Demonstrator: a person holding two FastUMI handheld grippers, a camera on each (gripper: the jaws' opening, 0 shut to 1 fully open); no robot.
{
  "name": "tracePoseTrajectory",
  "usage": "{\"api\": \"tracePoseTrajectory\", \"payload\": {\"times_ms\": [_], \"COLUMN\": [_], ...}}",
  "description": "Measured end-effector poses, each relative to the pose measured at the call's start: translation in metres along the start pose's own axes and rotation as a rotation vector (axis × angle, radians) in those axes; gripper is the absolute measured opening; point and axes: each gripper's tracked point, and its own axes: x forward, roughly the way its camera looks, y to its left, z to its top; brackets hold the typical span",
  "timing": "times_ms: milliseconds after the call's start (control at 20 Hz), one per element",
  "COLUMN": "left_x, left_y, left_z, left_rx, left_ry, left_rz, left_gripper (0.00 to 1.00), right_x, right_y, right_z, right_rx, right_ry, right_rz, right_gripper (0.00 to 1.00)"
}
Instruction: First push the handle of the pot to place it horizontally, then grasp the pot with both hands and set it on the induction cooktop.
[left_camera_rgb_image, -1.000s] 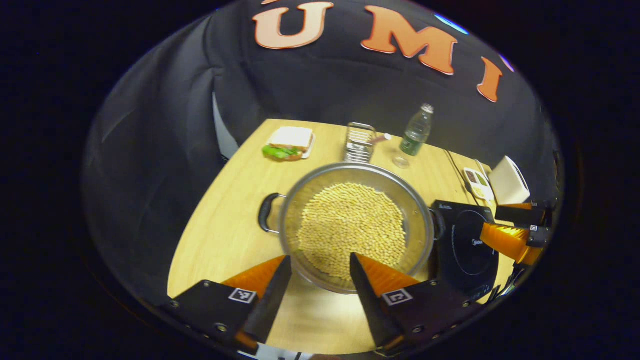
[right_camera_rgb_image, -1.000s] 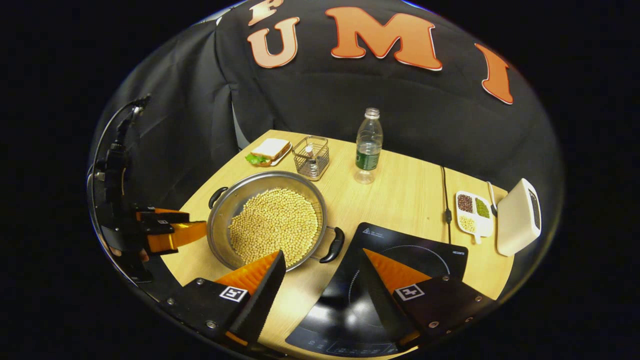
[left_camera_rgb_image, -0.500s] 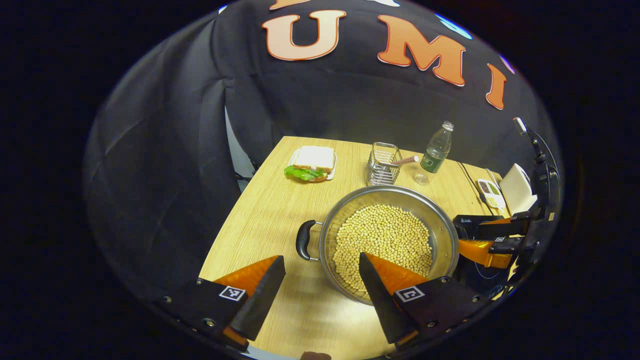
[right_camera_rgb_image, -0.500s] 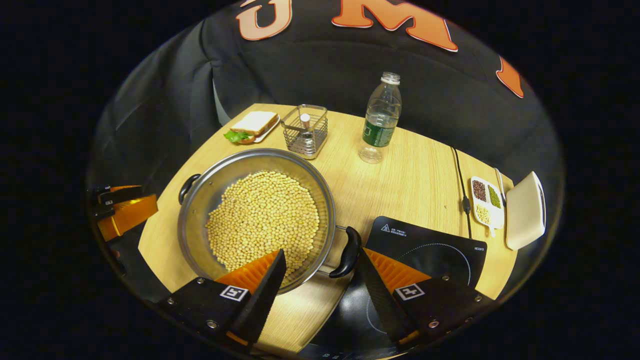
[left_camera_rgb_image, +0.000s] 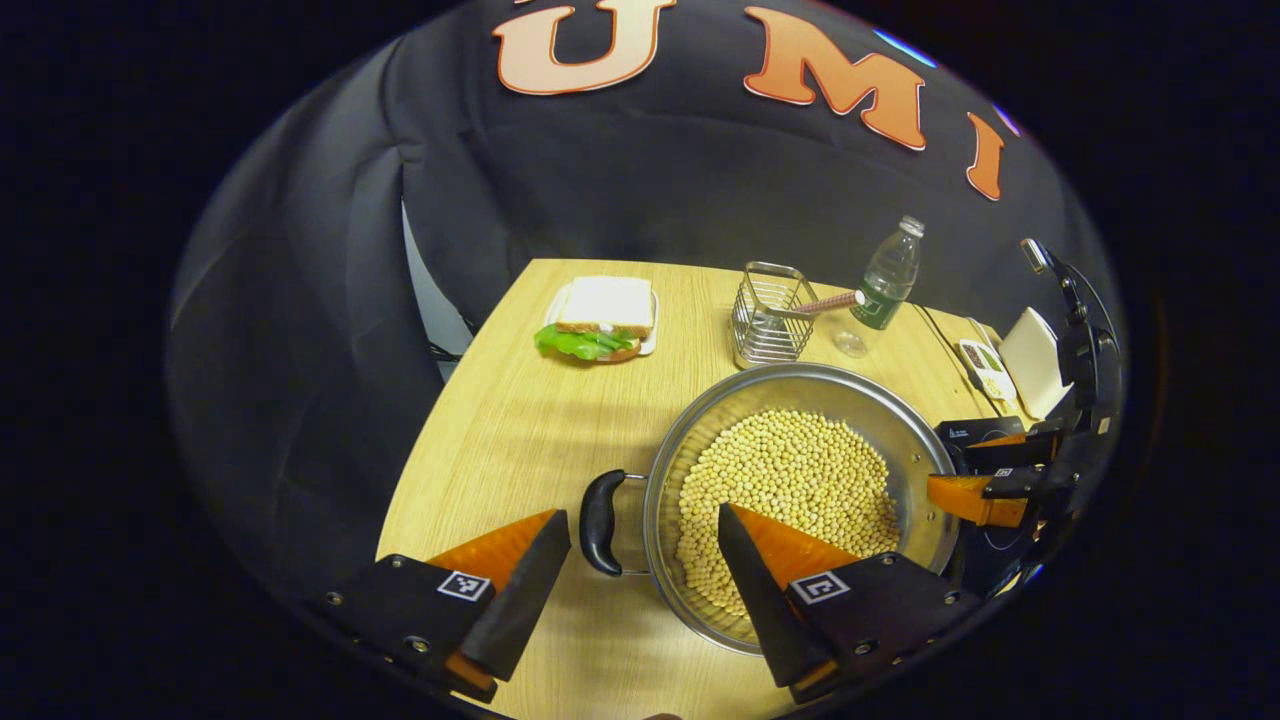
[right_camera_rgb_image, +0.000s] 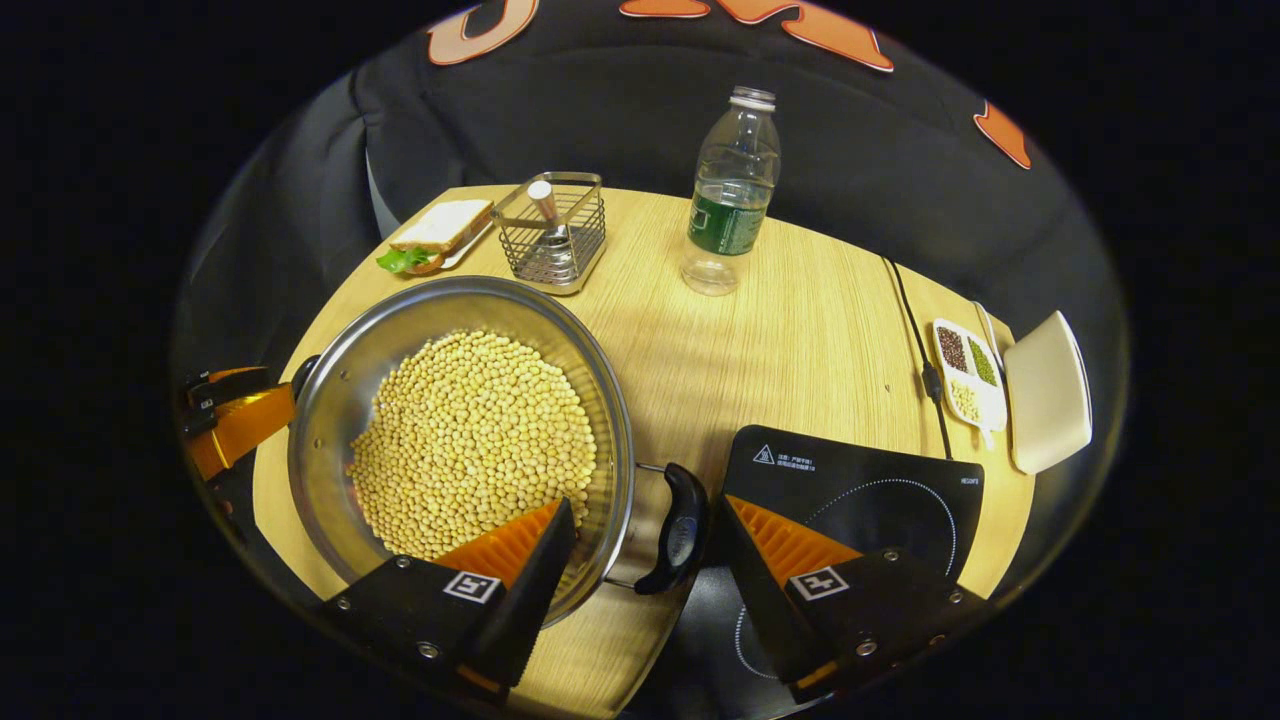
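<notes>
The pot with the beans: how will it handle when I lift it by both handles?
Probably heavy: the pot holds a deep layer of beans. They are loose, so tilting would likely shift them and unbalance it. The pot looks like rigid metal, and a handle sits between the open right claw fingers; keep both sides level.

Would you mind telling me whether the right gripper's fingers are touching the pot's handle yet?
Apart. In the right gripper view the handle sits between the open right gripper fingers, with a gap showing on each side.
</notes>
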Motion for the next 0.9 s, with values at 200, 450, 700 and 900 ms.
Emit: {"api": "tracePoseTrajectory", "payload": {"times_ms": [200,450,700,900], "left_x": [0.019,0.042,0.050,0.060], "left_y": [0.001,0.005,0.012,0.014], "left_z": [-0.006,-0.012,-0.021,-0.022], "left_rx": [-0.027,-0.041,-0.059,-0.065], "left_ry": [0.023,0.048,0.077,0.060], "left_rz": [-0.044,-0.044,-0.024,0.025], "left_gripper": [0.93,0.93,0.93,0.87], "right_x": [0.007,0.019,0.028,0.037], "right_y": [-0.003,-0.007,-0.005,-0.007], "right_z": [-0.001,0.003,0.004,0.008], "right_rx": [-0.027,-0.088,-0.043,-0.044], "right_ry": [-0.008,-0.040,-0.015,-0.021], "right_rz": [-0.047,-0.081,-0.053,-0.059], "right_gripper": [0.84,0.73,0.74,0.75]}}
